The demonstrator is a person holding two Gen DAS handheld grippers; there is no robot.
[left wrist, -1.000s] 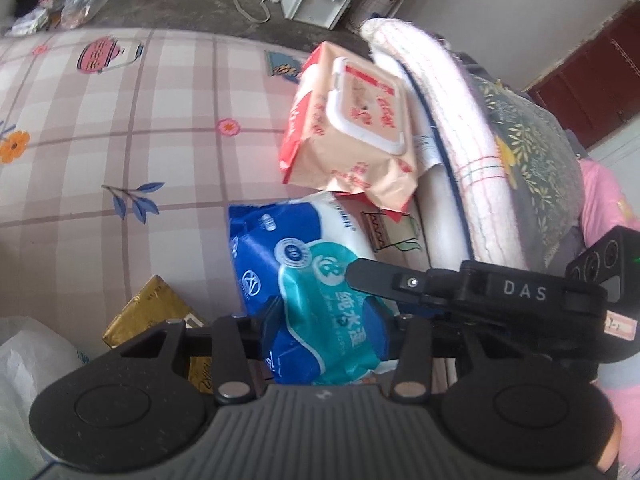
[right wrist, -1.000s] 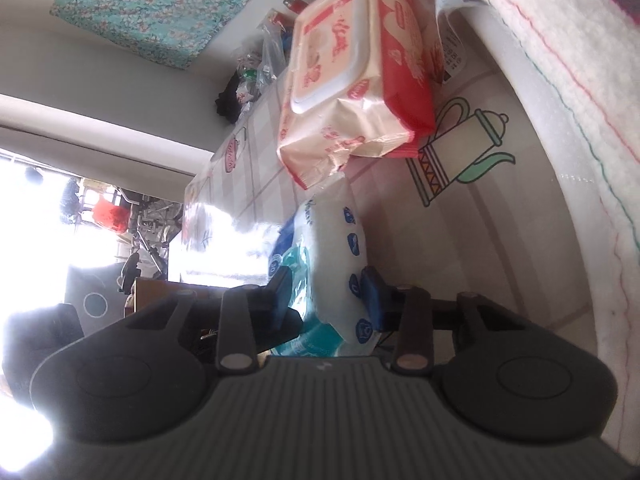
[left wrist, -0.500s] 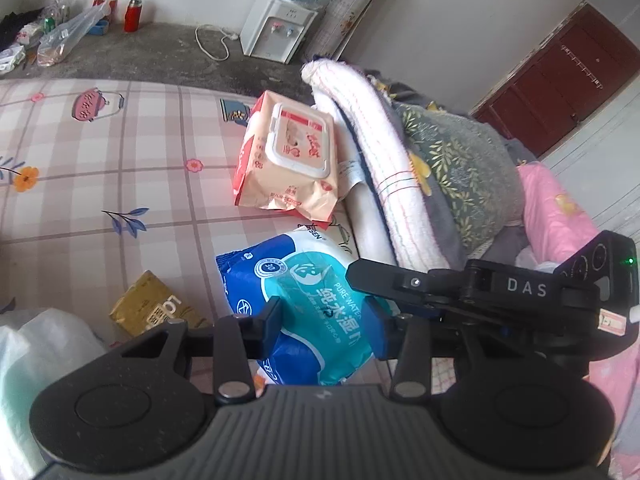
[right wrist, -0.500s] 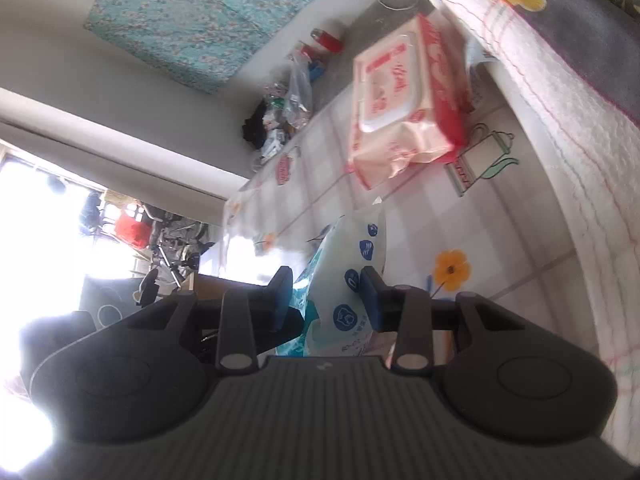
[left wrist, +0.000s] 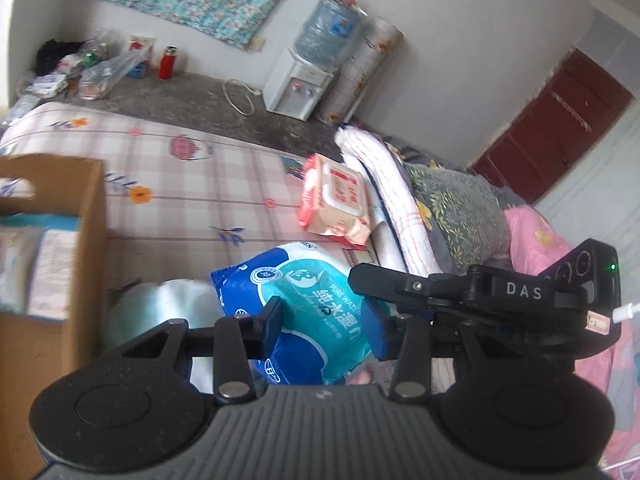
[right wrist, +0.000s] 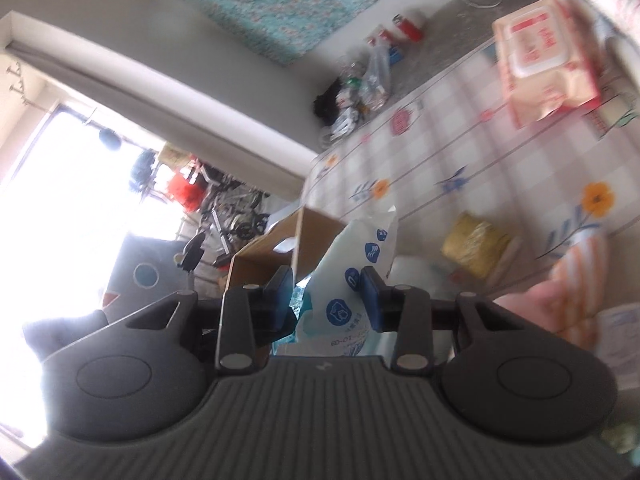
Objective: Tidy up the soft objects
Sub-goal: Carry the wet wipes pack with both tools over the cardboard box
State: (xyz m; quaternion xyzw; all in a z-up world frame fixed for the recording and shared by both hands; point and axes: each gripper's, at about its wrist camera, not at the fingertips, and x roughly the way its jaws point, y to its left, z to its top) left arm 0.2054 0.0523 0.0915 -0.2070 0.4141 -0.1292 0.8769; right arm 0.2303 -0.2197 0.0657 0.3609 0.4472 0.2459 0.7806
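Both the left tool [left wrist: 326, 322] and the right tool [right wrist: 326, 294] are clamped on the blue wipes pack [left wrist: 304, 320], carried above the bed just beside the cardboard box [left wrist: 90, 216]; next, probably lowering it inside.

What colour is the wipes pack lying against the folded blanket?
Red and peach with a white flip lid: the wipes pack shows best in the left wrist view.
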